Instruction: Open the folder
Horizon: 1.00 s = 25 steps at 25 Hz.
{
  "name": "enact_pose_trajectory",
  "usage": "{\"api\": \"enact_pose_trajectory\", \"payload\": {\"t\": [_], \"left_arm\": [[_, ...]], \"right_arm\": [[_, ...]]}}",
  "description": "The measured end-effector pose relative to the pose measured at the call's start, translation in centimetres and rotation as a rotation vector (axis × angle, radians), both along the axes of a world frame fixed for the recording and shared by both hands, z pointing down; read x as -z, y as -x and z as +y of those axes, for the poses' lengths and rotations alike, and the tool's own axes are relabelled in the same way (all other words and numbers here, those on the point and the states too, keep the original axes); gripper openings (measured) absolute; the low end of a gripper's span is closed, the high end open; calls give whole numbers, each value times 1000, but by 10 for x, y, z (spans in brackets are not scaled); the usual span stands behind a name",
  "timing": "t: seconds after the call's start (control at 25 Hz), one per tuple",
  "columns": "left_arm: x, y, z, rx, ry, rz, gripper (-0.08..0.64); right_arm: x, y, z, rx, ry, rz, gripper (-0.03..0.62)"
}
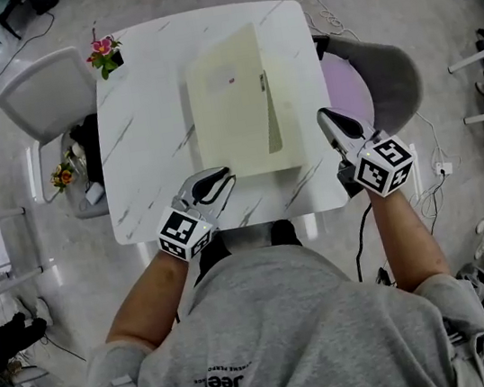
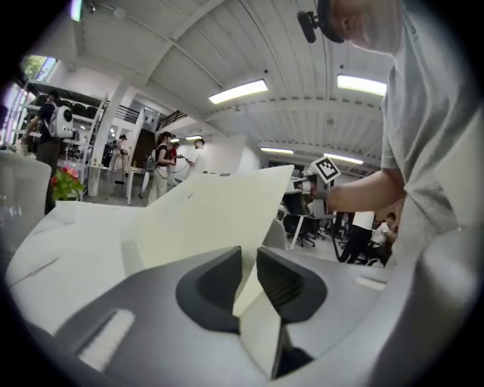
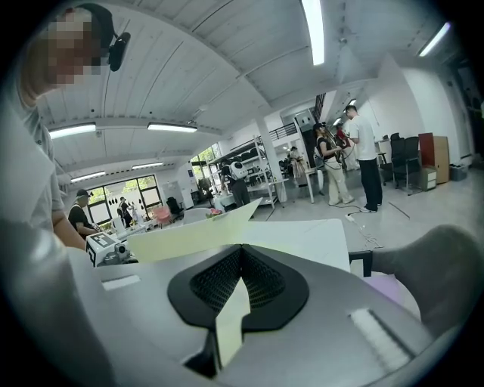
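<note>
From the head view, the grip of either tongs is hard to read. The left gripper (image 1: pixel 220 180) sits at the near left corner of the pale yellow folder (image 1: pixel 236 98), and the right gripper (image 1: pixel 325 117) lies just off its right edge. Whether either touches the folder cannot be told from above.

The gripper views settle it. In the right gripper view the tongs (image 3: pixel 240 261) are closed tight, with a thin yellow strip of the folder pinched between them. In the left gripper view the tongs (image 2: pixel 249 273) are drawn in to a narrow slot, and the folder's sheet fills it.

Both gripper views also show one leaf of the folder slanting up off the white tabletop (image 1: pixel 141 131). From above it reads almost flat, with only a dark sliver near the right side. The folder lies at the middle of the tabletop, toward the right.
</note>
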<state>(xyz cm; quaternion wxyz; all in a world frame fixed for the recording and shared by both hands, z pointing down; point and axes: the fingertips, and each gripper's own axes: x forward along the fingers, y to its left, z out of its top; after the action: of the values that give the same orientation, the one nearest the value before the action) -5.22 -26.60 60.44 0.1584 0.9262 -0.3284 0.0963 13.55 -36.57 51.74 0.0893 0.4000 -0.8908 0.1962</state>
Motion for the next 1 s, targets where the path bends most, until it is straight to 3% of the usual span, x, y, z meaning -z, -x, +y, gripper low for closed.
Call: {"api": "enact_pose_trajectory", "payload": {"t": [0.28, 0.68, 0.84, 1.0], "left_arm": [[-6, 54, 9, 231, 90, 109, 123], [-44, 140, 23, 620, 333, 294, 107], [-72, 176, 25, 784, 446, 266, 103], [-101, 206, 24, 900, 525, 117, 104]], "right_arm": [[-2, 25, -7, 45, 7, 7, 0], [1, 63, -13, 111, 11, 17, 0], [2, 72, -15, 124, 15, 21, 0], [0, 78, -19, 136, 20, 26, 0]]}}
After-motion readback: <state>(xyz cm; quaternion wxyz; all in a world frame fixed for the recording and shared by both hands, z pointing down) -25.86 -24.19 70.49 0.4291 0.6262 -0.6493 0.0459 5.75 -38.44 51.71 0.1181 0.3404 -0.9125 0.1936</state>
